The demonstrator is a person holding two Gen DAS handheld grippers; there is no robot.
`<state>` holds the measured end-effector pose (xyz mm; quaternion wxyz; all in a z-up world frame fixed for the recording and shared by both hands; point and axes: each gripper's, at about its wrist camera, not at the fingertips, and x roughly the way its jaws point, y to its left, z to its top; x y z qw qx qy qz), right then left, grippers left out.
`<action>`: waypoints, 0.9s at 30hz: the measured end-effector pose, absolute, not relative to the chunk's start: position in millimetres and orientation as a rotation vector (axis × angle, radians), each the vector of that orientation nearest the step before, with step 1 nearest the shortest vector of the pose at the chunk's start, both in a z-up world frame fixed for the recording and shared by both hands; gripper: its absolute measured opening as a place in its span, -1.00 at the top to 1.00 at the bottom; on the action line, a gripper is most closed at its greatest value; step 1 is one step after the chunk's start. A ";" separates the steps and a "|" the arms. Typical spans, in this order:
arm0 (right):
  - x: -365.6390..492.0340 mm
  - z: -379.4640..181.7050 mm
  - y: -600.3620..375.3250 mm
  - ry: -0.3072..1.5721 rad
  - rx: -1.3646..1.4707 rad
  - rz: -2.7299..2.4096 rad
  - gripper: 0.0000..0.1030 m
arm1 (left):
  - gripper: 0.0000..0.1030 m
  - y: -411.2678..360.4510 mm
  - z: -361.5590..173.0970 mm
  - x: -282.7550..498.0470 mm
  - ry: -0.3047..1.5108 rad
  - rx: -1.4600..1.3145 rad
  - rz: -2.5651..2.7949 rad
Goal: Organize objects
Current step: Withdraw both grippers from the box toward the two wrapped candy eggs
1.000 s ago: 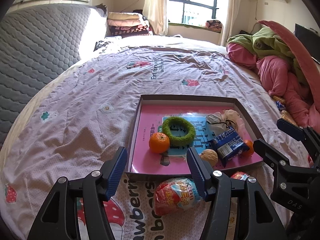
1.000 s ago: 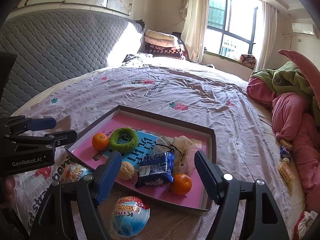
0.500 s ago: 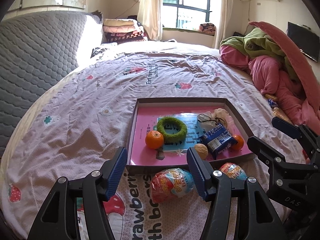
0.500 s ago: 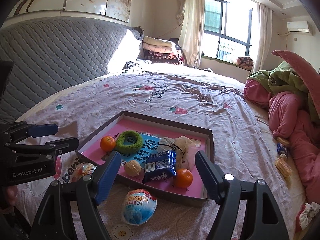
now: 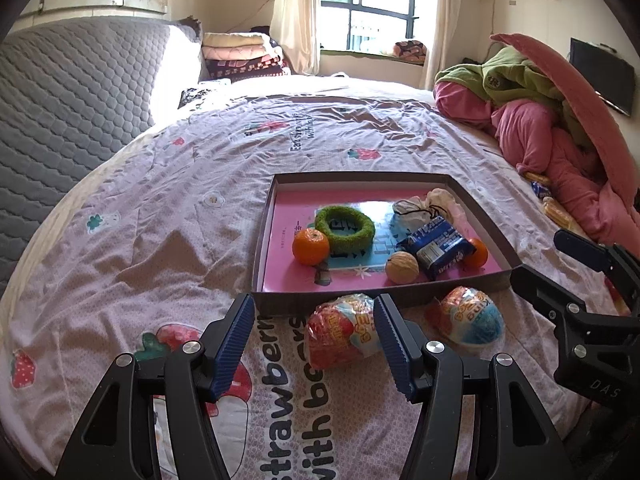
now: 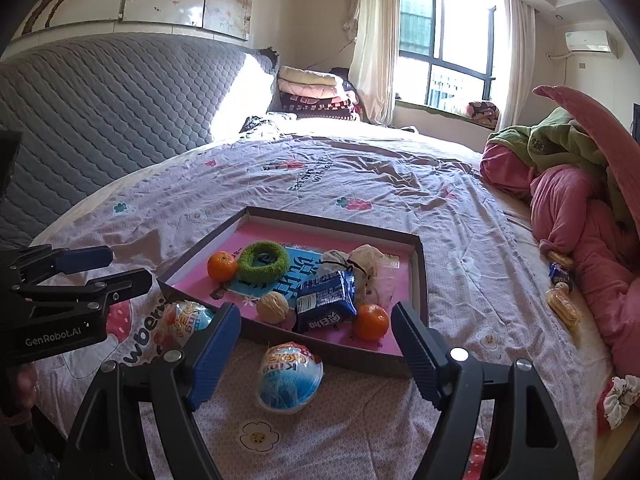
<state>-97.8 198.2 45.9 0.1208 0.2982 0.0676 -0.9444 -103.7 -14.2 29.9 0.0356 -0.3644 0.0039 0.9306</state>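
Observation:
A shallow brown tray [image 5: 264,236] [image 6: 420,280] with a pink floor lies on the bed. It holds two oranges [image 5: 310,246] [image 6: 370,322], a green ring [image 5: 345,228], a walnut [image 5: 402,267], a blue snack pack [image 5: 434,247] and a white pouch [image 5: 412,210]. Two wrapped toy eggs lie on the sheet in front of the tray. My left gripper [image 5: 314,340] is open, just short of the left egg [image 5: 342,332]. My right gripper [image 6: 316,346] is open, with the right egg [image 6: 290,376] lying between and below its fingers.
A grey quilted headboard [image 5: 60,120] runs along the left. A pile of pink and green bedding [image 5: 540,120] lies at the right, with small snack packs [image 6: 562,292] beside it. Folded blankets [image 6: 312,92] are stacked at the far end.
Both grippers have drawn back from the tray and risen a little. The tray and eggs now sit farther ahead. Both stay open and empty.

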 end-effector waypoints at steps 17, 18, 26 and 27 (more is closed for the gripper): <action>-79.4 24.4 187.7 0.246 0.950 -2.741 -0.50 | -0.24 -16.4 3.0 -88.4 0.037 -1.177 2.797; -79.1 22.8 187.1 0.249 0.956 -2.737 -0.50 | -0.24 -16.5 2.0 -88.9 0.036 -1.180 2.795; -83.1 15.0 187.5 0.259 0.984 -2.734 -0.50 | -0.24 -19.2 -11.9 -100.3 0.023 -1.210 2.774; -84.1 13.9 187.8 0.260 0.990 -2.732 -0.50 | -0.24 -19.0 -14.2 -103.1 0.021 -1.215 2.769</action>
